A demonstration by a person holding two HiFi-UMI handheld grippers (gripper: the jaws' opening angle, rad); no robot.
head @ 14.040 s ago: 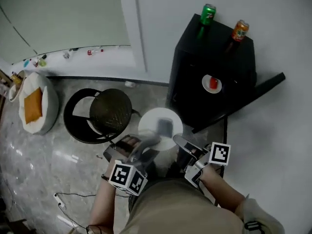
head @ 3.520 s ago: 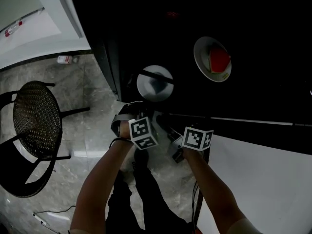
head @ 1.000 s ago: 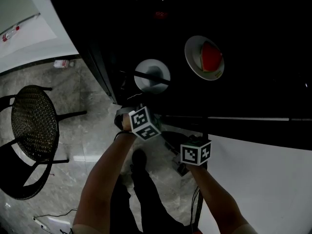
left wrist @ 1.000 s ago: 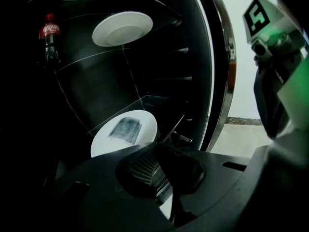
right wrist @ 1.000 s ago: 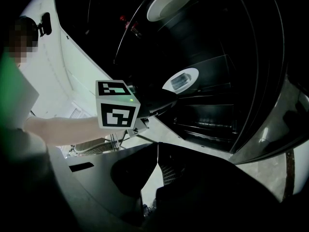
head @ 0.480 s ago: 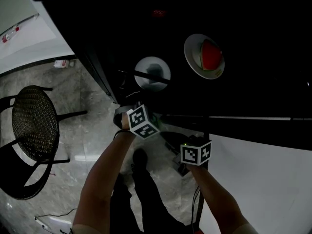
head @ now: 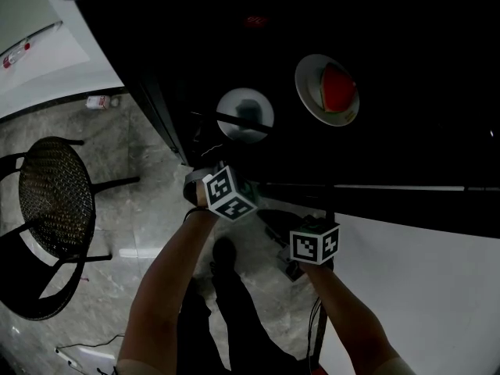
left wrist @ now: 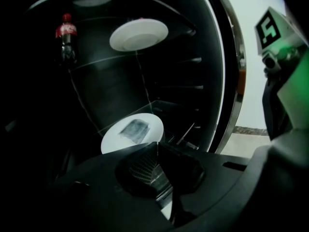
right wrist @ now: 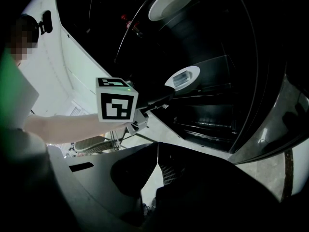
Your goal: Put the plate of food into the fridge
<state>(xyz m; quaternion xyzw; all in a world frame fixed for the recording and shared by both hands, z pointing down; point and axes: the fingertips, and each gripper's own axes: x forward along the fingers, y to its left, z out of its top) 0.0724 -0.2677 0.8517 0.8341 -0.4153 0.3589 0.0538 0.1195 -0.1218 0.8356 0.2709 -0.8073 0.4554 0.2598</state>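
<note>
Where the plate of food [left wrist: 133, 132] sits: inside the fridge [left wrist: 193, 86], flat on the lower shelf, face up, and nothing's gripping it!
Food [left wrist: 135, 128]: dark grey slab lying flat mid-plate. It's close to square, so I can't call a long axis.
Left claw [left wrist: 157, 144]: closed tight with nothing between the jaws, tips aimed at the plate's near rim. Contact I can't call.
Right claw [right wrist: 157, 146]: closed and empty too, hanging outside the fridge, nearer the person than the left one.
Overhead: the upper shelf carries a second plate [head: 326, 90] with a red wedge, and a cola bottle [left wrist: 66, 37] stands off to its left.
Edges: a thin dark bar crosses the plate in the head view, and rails line the wall on its right.
Room: shelf space left of the plate is too dark to read. The door [right wrist: 285, 120] is swung wide, and the chair [head: 51, 201] is well apart on the floor.
</note>
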